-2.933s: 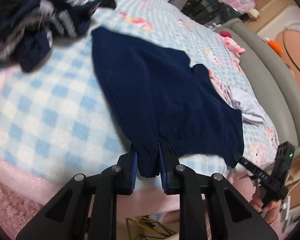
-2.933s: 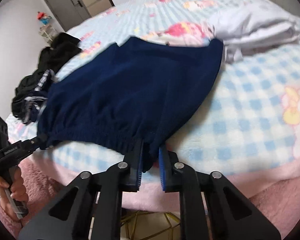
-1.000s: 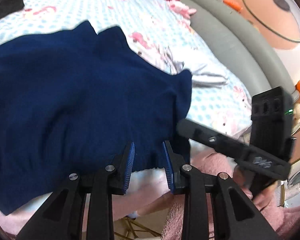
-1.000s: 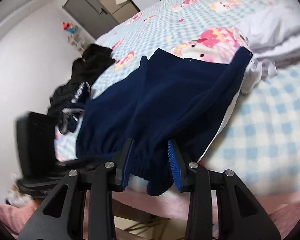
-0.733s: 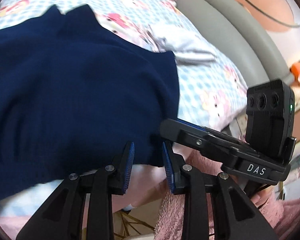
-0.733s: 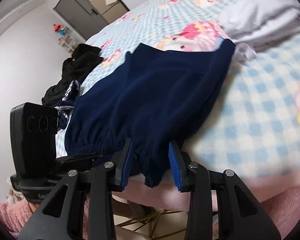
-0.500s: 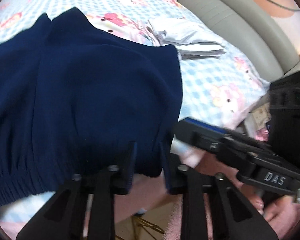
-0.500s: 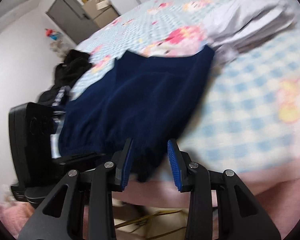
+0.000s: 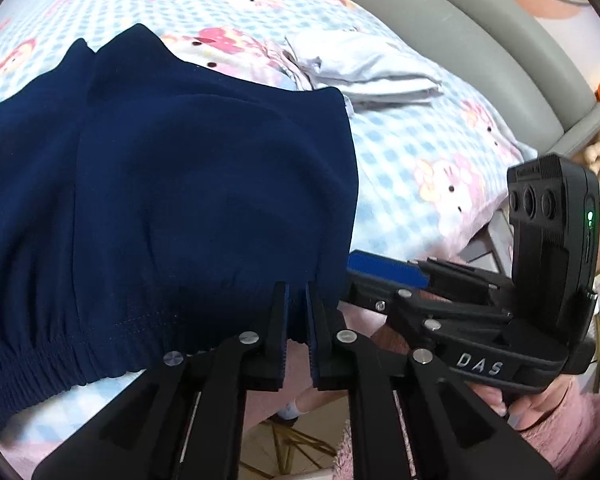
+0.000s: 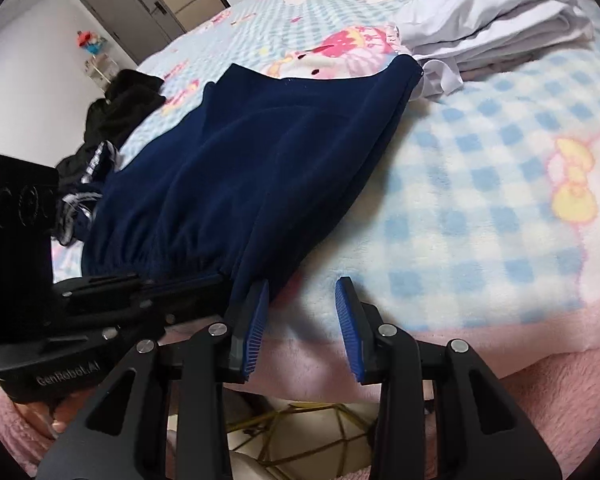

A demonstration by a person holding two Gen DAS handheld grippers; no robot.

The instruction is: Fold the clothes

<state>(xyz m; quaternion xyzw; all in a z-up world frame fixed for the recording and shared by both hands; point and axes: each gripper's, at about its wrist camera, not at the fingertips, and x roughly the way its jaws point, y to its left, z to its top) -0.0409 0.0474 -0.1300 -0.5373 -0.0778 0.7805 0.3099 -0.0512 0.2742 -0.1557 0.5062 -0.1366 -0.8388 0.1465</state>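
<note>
1. Navy garment [image 9: 188, 184] lies spread on the bed [image 10: 480, 200], filling the left and centre of the left wrist frame; its elastic hem runs along the lower left.
2. Left claw [image 9: 296, 312]: clenched on the hem corner, lower centre.
3. Right claw [image 10: 300, 320]: released, pads apart, nothing between them; the garment's edge sits just beside its left pad.
4. Folded pale clothes [image 10: 492, 20] at upper right, touching the garment's far corner.
</note>
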